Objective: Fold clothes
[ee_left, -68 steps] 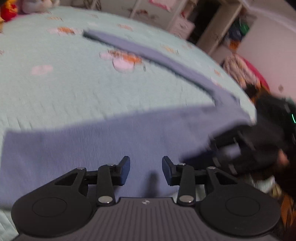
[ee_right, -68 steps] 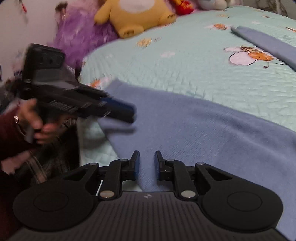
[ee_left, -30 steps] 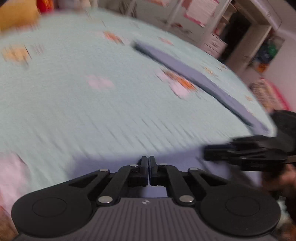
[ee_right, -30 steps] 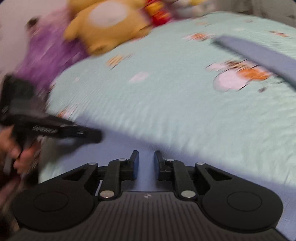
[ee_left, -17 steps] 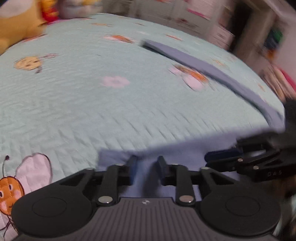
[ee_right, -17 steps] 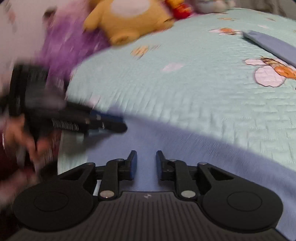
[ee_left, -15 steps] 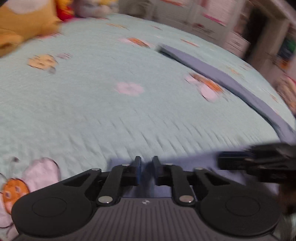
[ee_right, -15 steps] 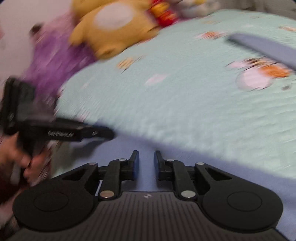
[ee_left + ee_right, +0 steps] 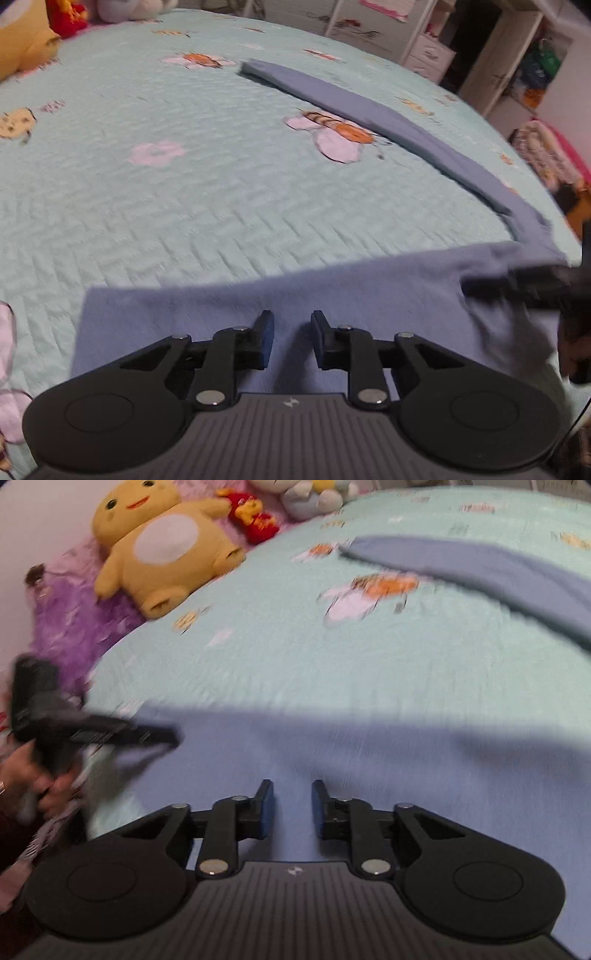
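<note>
Right wrist view blurs the left gripper (image 9: 162, 736) and hand (image 9: 33, 779) at the sweater's (image 9: 369, 760) edge on the bedspread (image 9: 295, 646), its jaws just opening on nothing, while the right gripper (image 9: 290, 797) hovers slightly parted, empty

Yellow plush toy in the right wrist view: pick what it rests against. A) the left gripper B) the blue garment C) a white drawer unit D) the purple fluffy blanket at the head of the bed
D: the yellow plush toy sits at the bed's far corner against the purple fluffy blanket, well apart from the blue garment.
</note>
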A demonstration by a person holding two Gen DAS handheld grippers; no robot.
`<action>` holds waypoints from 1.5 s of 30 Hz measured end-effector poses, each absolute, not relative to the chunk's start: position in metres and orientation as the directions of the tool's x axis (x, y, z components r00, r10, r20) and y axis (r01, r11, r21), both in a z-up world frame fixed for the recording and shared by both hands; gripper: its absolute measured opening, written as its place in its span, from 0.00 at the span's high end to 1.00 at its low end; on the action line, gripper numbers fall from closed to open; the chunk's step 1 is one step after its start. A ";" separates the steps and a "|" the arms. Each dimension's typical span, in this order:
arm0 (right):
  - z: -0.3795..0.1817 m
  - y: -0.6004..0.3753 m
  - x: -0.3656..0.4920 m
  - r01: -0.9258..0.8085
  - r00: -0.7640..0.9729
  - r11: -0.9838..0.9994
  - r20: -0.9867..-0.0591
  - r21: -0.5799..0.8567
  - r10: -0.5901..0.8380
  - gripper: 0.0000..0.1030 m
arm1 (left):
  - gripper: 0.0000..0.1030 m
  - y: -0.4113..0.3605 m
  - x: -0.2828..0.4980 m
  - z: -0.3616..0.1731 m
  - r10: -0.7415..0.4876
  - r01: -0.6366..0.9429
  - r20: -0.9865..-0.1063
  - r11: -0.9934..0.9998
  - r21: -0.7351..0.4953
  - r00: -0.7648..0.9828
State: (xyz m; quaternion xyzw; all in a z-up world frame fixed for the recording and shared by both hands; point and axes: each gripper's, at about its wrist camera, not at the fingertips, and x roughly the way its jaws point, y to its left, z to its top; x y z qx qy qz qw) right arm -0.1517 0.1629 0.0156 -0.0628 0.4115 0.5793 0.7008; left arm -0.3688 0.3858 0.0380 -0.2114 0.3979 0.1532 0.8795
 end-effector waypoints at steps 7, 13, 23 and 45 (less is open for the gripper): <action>0.023 0.168 -0.139 -0.814 0.023 0.325 -0.533 0.481 0.846 0.83 | 0.69 0.374 -0.396 0.062 0.095 -0.436 -0.732 0.851 -0.291 0.674; 0.027 0.107 -0.189 -0.859 -0.091 0.254 -0.620 0.444 0.779 0.83 | 0.67 0.333 -0.338 0.056 -0.152 -0.187 -0.691 0.902 -0.390 0.707; 0.020 0.131 -0.116 -0.768 0.079 0.416 -0.573 0.486 0.816 0.88 | 0.92 0.354 -0.265 0.039 -0.080 -0.255 -0.677 0.889 -0.381 0.732; 0.015 0.067 -0.145 -0.561 0.146 0.460 -0.465 0.689 0.873 0.69 | 0.66 0.334 -0.467 0.019 0.060 -0.618 -0.643 0.356 -0.701 0.764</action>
